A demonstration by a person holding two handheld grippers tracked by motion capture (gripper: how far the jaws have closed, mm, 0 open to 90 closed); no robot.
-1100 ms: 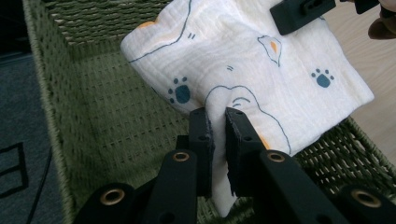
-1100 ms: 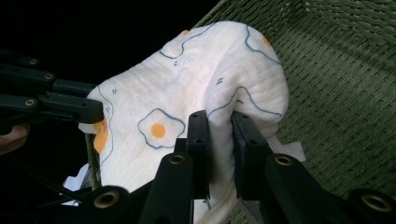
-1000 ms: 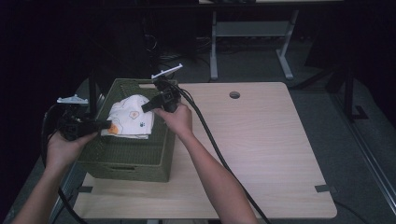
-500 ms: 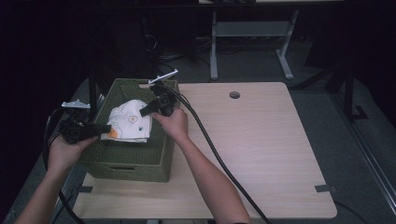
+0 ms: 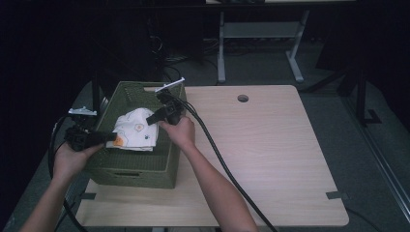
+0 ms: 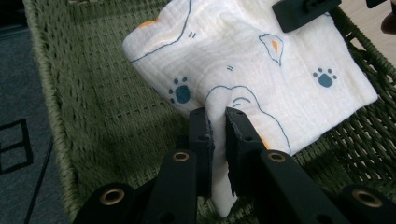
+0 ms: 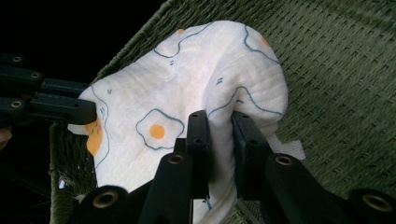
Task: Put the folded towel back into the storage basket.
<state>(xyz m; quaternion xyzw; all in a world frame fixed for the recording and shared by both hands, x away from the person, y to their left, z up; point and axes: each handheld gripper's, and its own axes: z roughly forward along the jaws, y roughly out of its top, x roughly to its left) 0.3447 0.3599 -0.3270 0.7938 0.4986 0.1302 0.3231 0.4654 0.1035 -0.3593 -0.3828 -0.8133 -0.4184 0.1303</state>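
A folded white cloth (image 5: 136,129) sits inside the green woven basket (image 5: 129,166), which stands on the left part of the light wooden bench (image 5: 270,159). The cloth is soft, finely ribbed muslin, printed with thin blue outlines, small blue paw prints (image 6: 181,92), little orange patches and a fried-egg shape with an orange yolk (image 7: 157,131). It is bunched and humped up rather than lying flat, its edges hanging toward the basket's floor.

The left tool (image 5: 110,137) comes in over the basket's left wall, held in the person's left hand (image 5: 70,157). In the left gripper view its two black jaws are pressed close on a raised fold of the cloth (image 6: 243,79), fabric pinched between them and trailing down below. The right tool (image 5: 151,119), in the right hand (image 5: 178,131), reaches in from the basket's right side near the far corner. In the right gripper view its jaws are likewise closed on a ridge of cloth (image 7: 187,93), a thick pleat standing between them.

So both tools pinch the same cloth from opposite ends, inside the basket. The left tool's jaws appear at the left edge of the right gripper view, touching the cloth's edge by an orange patch. Thick black cables (image 5: 217,154) trail back across the bench along the right forearm.
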